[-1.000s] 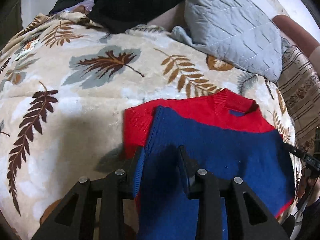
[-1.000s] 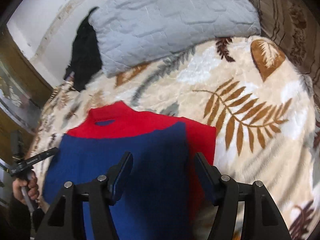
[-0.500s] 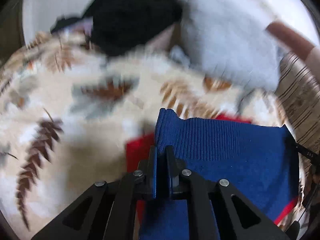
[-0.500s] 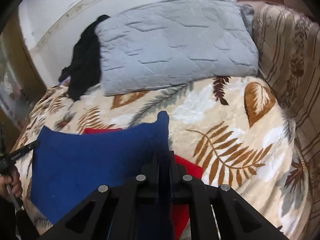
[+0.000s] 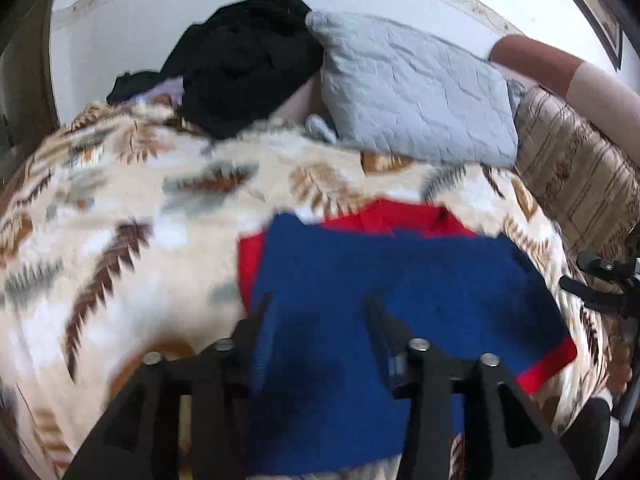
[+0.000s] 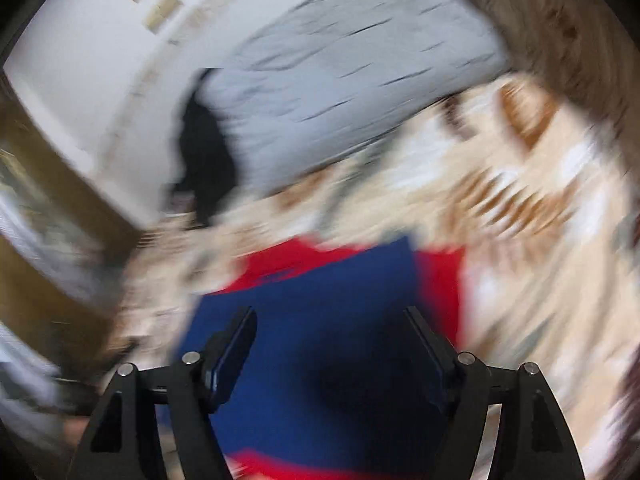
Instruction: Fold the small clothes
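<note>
A small red-and-blue knit sweater [image 5: 400,280] lies on the leaf-print blanket [image 5: 120,220], its blue part folded up over the red part. My left gripper [image 5: 318,310] hovers over the blue fabric, jaws opening, nothing pinched between them. In the blurred right wrist view the same sweater [image 6: 340,312] lies below my right gripper [image 6: 330,320], whose jaws are opening wide and hold nothing. A red band of the sweater [image 5: 548,364] shows at its right edge.
A grey quilted pillow [image 5: 412,92] and a heap of black clothes [image 5: 244,56] lie at the head of the bed, by a white wall. A patterned cushion [image 5: 576,184] sits at right. The other gripper's handle [image 5: 600,284] shows at the right edge.
Both grippers shut on the sweater's blue hem, carried it up over the red part, then let go and drew back. The blue layer now lies flat.
</note>
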A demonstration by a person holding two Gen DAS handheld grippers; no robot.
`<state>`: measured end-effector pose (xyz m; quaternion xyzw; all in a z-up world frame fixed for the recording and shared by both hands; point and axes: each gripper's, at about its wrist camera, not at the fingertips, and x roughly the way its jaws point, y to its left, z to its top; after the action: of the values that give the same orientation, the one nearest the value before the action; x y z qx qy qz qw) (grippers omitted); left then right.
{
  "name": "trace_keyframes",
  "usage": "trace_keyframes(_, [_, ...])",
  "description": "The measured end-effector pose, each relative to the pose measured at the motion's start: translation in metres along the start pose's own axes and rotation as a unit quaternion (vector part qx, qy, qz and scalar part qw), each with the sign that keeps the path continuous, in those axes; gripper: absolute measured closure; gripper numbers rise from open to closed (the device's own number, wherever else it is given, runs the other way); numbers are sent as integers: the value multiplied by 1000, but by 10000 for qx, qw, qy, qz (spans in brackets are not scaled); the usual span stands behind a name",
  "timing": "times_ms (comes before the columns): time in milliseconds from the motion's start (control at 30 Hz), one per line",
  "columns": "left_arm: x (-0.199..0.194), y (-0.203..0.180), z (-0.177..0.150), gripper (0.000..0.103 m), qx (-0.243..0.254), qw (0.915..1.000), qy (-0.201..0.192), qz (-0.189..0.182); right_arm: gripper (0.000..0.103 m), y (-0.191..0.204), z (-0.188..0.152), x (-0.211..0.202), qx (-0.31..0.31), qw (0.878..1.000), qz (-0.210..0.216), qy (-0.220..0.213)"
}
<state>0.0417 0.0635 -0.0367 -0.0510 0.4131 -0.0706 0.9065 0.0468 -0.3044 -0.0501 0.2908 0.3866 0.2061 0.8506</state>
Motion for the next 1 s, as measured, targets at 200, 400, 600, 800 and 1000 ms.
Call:
trace_keyframes(200, [29,6,-38,53,50,9946,741,718,35,-59,-63,14,1361,9904,-66,214])
trace_keyframes(400, [10,3,-43,37,59,9962,430,756,25,-35,-65,-26,1025,9945,57,-198])
trace_keyframes(600, [17,25,-62,36,-374,9934,775,759,24,-70,-64,-35,1678,9856,-17,-186])
trace_keyframes(800, [23,25,-67,35,-269,9940,756,739,23,-39,-6,-22,1080,9937,155,-262])
trace_keyframes(1000, [19,26,-69,33,-236,9950,746,614,23,-112,9,37,2164,9761,200,-27])
